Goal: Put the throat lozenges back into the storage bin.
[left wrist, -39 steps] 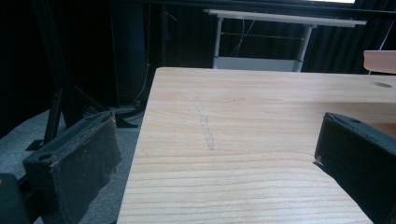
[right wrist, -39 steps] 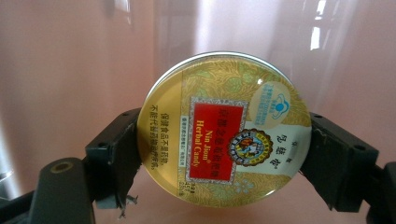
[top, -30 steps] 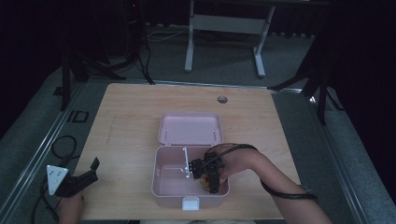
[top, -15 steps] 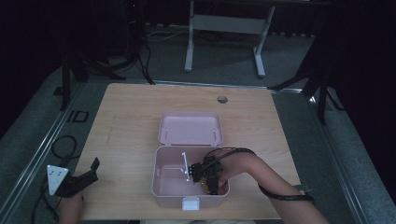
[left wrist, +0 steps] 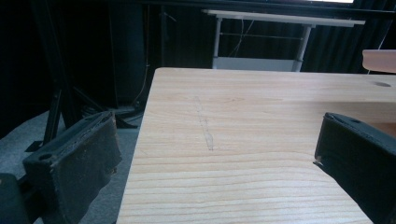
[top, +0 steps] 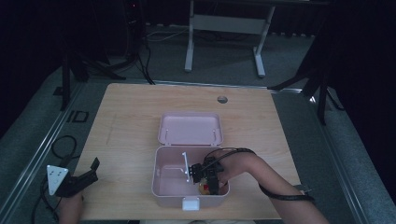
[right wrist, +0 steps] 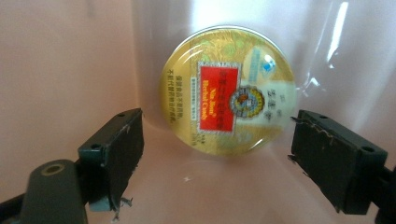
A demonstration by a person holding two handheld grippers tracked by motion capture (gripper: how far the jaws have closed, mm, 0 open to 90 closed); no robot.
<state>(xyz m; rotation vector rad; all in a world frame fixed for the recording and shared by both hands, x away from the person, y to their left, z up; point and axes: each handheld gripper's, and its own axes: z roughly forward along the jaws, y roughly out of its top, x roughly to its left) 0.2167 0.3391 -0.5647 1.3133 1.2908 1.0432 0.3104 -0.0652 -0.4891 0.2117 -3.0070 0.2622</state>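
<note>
A pink plastic box (top: 168, 184), rectangular with rounded corners, sits on a pale wood-grain table (top: 126, 121); its hinged lid (top: 190, 128) lies open flat on the box's far side, and a white latch (top: 190, 203) projects from the box's near wall. A thin white divider (top: 185, 165) stands upright inside the box, just left of the right gripper (top: 211, 183), which reaches down into the box's right compartment. A small round grommet hole (top: 222, 99) lies in the table well beyond the lid.

The round tin (right wrist: 228, 89) is a flat, glossy disc with a gold lid and a red rectangular label. It rests in the box's near right corner, leaning against the smooth pink wall.

In the right gripper view the black jaws stand wide apart, one on each side of the tin and slightly short of it, touching nothing. The left gripper (top: 83, 176), well left of the box at the table's edge, is likewise spread wide and empty.
</note>
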